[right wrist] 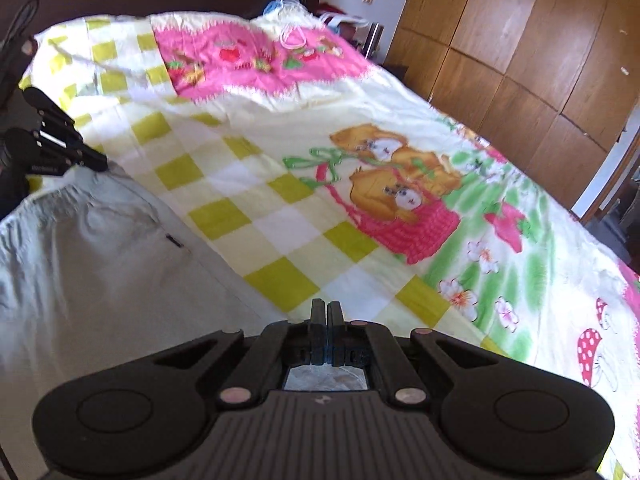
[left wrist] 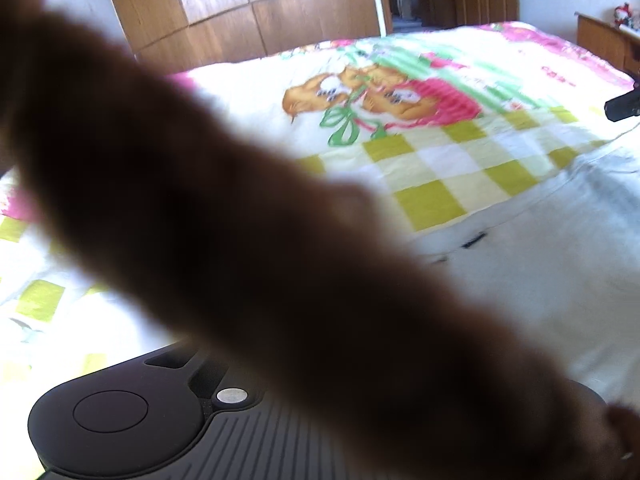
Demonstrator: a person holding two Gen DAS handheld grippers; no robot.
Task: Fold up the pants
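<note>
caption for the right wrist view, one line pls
Right gripper, jaws closed, over a cartoon-print bedspread; pale pants lie at left, left gripper at their far end.

right gripper (right wrist: pixel 327 312): matte black, ribbed body, round silver pivots | forearm (left wrist: pixel 224 216): bare skin

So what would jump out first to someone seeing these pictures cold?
A blurred dark brown shape crosses the left wrist view, blocking that gripper's fingers. Behind it lies a bright bedspread with bears, a pink basket and yellow-green checks. Pale pants lie at its left edge, the left gripper at their top corner.
</note>
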